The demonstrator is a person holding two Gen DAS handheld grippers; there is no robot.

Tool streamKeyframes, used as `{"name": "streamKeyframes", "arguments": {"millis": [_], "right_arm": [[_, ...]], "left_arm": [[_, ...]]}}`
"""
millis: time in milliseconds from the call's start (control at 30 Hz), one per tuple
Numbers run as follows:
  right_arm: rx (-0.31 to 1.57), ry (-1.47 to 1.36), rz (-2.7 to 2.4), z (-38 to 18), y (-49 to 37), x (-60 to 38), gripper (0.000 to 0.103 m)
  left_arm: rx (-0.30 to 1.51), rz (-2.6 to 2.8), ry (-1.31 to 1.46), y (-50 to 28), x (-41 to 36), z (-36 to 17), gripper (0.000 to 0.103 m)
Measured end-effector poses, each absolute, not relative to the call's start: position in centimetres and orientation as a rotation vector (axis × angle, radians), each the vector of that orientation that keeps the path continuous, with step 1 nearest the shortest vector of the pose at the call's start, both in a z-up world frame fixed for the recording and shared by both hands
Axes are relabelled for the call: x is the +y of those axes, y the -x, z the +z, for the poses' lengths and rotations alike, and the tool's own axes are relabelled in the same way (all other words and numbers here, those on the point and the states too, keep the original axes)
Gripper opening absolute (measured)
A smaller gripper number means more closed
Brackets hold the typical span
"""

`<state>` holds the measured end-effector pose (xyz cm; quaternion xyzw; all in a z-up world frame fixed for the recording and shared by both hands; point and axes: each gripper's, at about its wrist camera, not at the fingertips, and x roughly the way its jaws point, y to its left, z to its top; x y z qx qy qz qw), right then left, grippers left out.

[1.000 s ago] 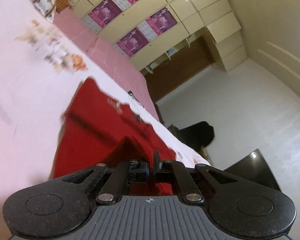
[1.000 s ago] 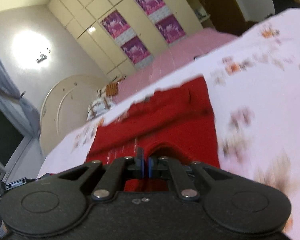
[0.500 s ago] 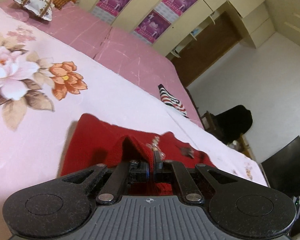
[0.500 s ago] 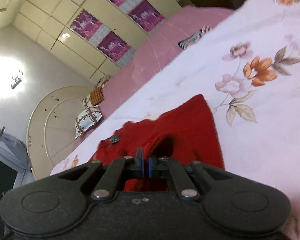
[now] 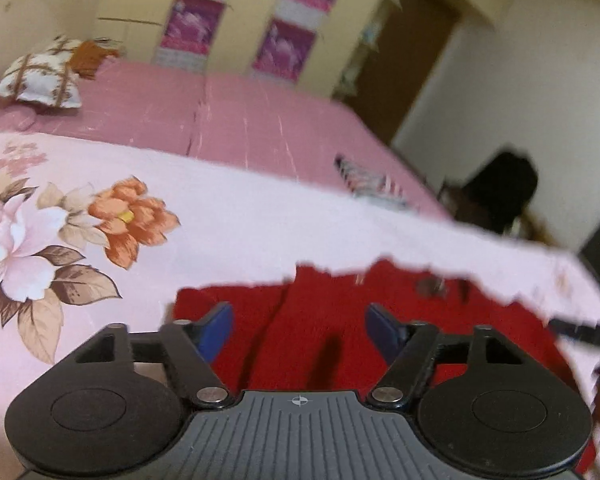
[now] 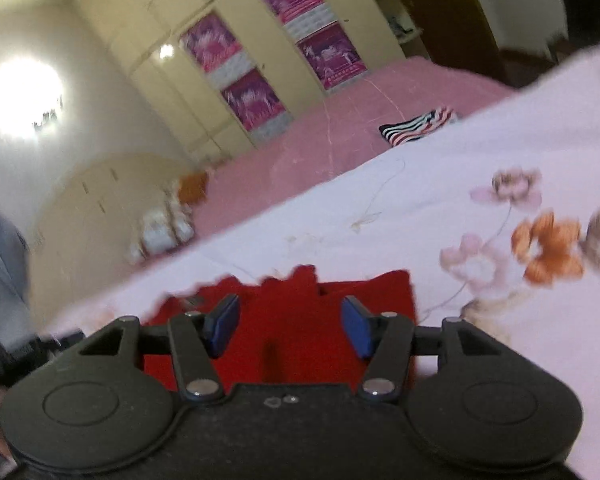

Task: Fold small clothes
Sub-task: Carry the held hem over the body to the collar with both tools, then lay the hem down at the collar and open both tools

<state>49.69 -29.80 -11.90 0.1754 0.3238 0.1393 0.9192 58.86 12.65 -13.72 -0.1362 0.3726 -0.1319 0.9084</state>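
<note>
Hovering over the red garment [image 5: 328, 320] on the floral bedsheet [image 5: 240, 220], your left gripper [image 5: 299, 330] and right gripper [image 6: 290, 326] both gape wide, gripping nothing.

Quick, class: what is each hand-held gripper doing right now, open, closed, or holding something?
Left hand-held gripper: open, holding nothing, above the red garment.
Right hand-held gripper: open, holding nothing, above the same garment.
</note>
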Motion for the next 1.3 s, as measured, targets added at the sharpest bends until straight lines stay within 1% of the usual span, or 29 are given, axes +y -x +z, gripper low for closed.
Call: {"name": "streamKeyframes", "arguments": {"millis": [33,67,100,133,167,200,267,333,367,433,467,500,533,567,600,633,667,700,767,833,933,1033,1067,1100,1133,1200,1267,1300], "right_arm": [[0.675,-0.300,0.283,-11.8,-49.9,-29.1,0.054],[0.687,-0.231,0.274,-11.8,-50.1,-28.1,0.051],[0.704,-0.155,0.258,-11.9,-50.3,-27.0,0.044],[0.720,-0.093,0.247,-12.0,-50.4,-26.1,0.022],[0.720,-0.039,0.251,-12.0,-50.4,-25.4,0.018],[0.709,-0.011,0.253,-11.9,-50.3,-24.7,0.016],[0.669,0.043,0.242,-11.1,-49.4,-23.8,0.014],[0.610,0.042,0.241,-10.1,-48.9,-24.1,0.013],[0.592,0.039,0.228,-9.8,-49.0,-24.2,0.010],[0.594,0.055,0.161,-10.5,-49.6,-24.4,0.008],[0.643,0.061,0.125,-11.4,-50.7,-24.4,0.008],[0.690,0.078,0.110,-12.3,-51.4,-24.2,0.009],[0.693,0.107,0.104,-12.7,-51.5,-23.9,0.009],[0.681,0.128,0.105,-12.7,-51.3,-23.7,0.013],[0.677,0.145,0.098,-12.4,-51.1,-23.5,0.013],[0.665,0.145,0.093,-11.9,-50.7,-23.5,0.020],[0.635,0.141,0.095,-11.2,-49.7,-23.9,0.027],[0.603,0.140,0.112,-10.4,-48.7,-24.0,0.027],[0.568,0.112,0.199,-9.3,-46.4,-23.5,0.030],[0.580,0.115,0.330,-9.4,-44.7,-21.4,0.030],[0.589,0.225,0.531,-10.4,-42.3,-16.6,0.029],[0.576,0.389,0.621,-12.1,-41.4,-12.6,0.030],[0.567,0.435,0.597,-12.7,-41.6,-12.4,0.028],[0.567,0.451,0.535,-13.0,-42.3,-12.8,0.028],[0.576,0.416,0.431,-13.0,-43.6,-14.3,0.028],[0.637,0.242,0.308,-12.7,-46.4,-18.6,0.028],[0.697,0.128,0.333,-12.0,-47.4,-20.7,0.028],[0.702,0.133,0.324,-11.4,-47.1,-20.9,0.027]], "left_arm": [[0.792,-0.273,0.234,-59.0,12.0,-13.9,0.053],[0.793,-0.261,0.177,-58.8,11.5,-14.0,0.041],[0.782,-0.259,0.139,-58.6,11.0,-13.9,0.035],[0.770,-0.261,0.121,-58.3,10.7,-13.8,0.020],[0.751,-0.247,0.115,-57.9,10.5,-13.5,0.012],[0.721,-0.239,0.122,-57.6,10.5,-13.2,0.005],[0.608,-0.231,0.136,-56.8,10.7,-12.0,0.005],[0.549,-0.207,0.104,-56.5,10.5,-11.3,0.005],[0.558,-0.200,0.099,-56.8,10.4,-11.4,0.005],[0.624,-0.182,0.056,-58.0,9.7,-12.5,0.005],[0.683,-0.167,0.014,-58.6,9.2,-13.5,0.005],[0.695,-0.164,0.006,-58.7,9.0,-14.1,0.005],[0.675,-0.157,0.010,-58.3,9.1,-13.9,0.006],[0.673,-0.132,0.008,-57.9,9.2,-13.4,0.015],[0.655,-0.102,0.008,-57.4,9.3,-12.9,0.023],[0.619,-0.074,0.007,-56.3,9.8,-12.0,0.040],[0.563,-0.054,0.006,-54.6,10.2,-10.8,0.050],[0.516,-0.052,0.011,-53.0,10.6,-9.7,0.054],[0.476,-0.104,0.055,-50.0,10.3,-8.1,0.054],[0.488,-0.243,0.058,-47.9,7.8,-8.0,0.054],[0.506,-0.415,-0.087,-45.9,2.1,-9.3,0.054],[0.623,-0.507,-0.201,-46.9,-1.3,-11.3,0.054],[0.620,-0.493,-0.232,-47.5,-1.2,-11.9,0.067],[0.624,-0.466,-0.204,-48.4,-0.5,-11.8,0.072],[0.640,-0.419,-0.168,-49.4,0.6,-11.6,0.072],[0.659,-0.354,-0.122,-50.4,2.8,-11.3,0.072],[0.644,-0.317,-0.126,-49.1,4.1,-10.6,0.072],[0.629,-0.282,-0.135,-48.0,4.6,-10.1,0.072]]}}
